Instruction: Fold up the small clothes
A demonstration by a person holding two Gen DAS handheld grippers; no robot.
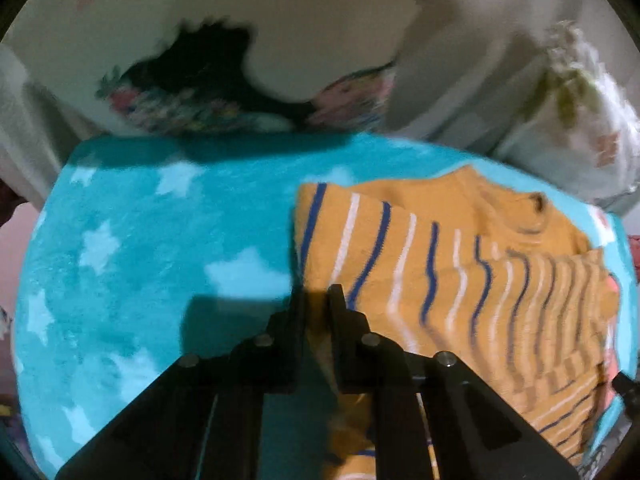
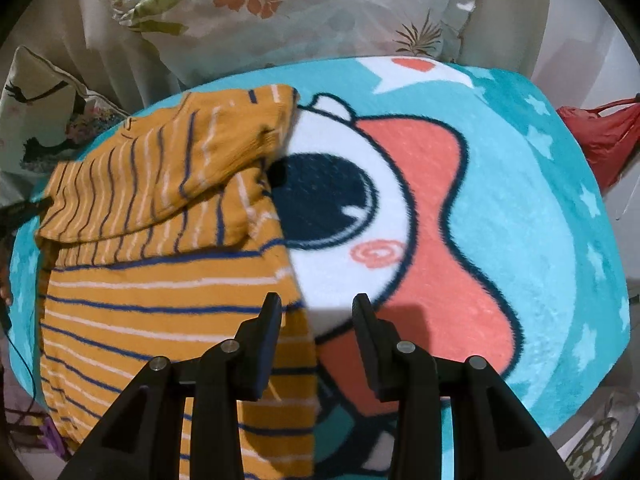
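Closest to the lens on the left wrist view is the left tool (image 1: 316, 300), fingers pulled in to a narrow gap with the edge of the mustard striped top (image 1: 452, 276) sitting right between them, so it looks pinched on the fabric there, though that shot is a bit motion-blurred. Over on the right wrist view the right tool (image 2: 316, 308) has its fingers spread wide with nothing between them, hovering just over the top's right edge where it meets the blanket's cartoon print. That top (image 2: 160, 248) is a little orange-yellow knit thing with navy and white stripes, lying on the teal star blanket (image 1: 132, 248) that covers the bed, toward the blanket's left side as the right camera sees it. It's already partly folded: a sleeve or upper flap is laid back across the body, so the stripes up there run at an angle to the ones on the lower part. The blanket (image 2: 520, 208) has a big cartoon face on it, white with a dark navy eye, a coral patch and a pink swirl cheek, and the top overlaps the left part of that face. At the far edge of the bed there's a white leaf-print pillow (image 2: 288, 12), a second cushion with a dark pattern (image 1: 192, 80), and something red (image 2: 604, 132) off the right side.
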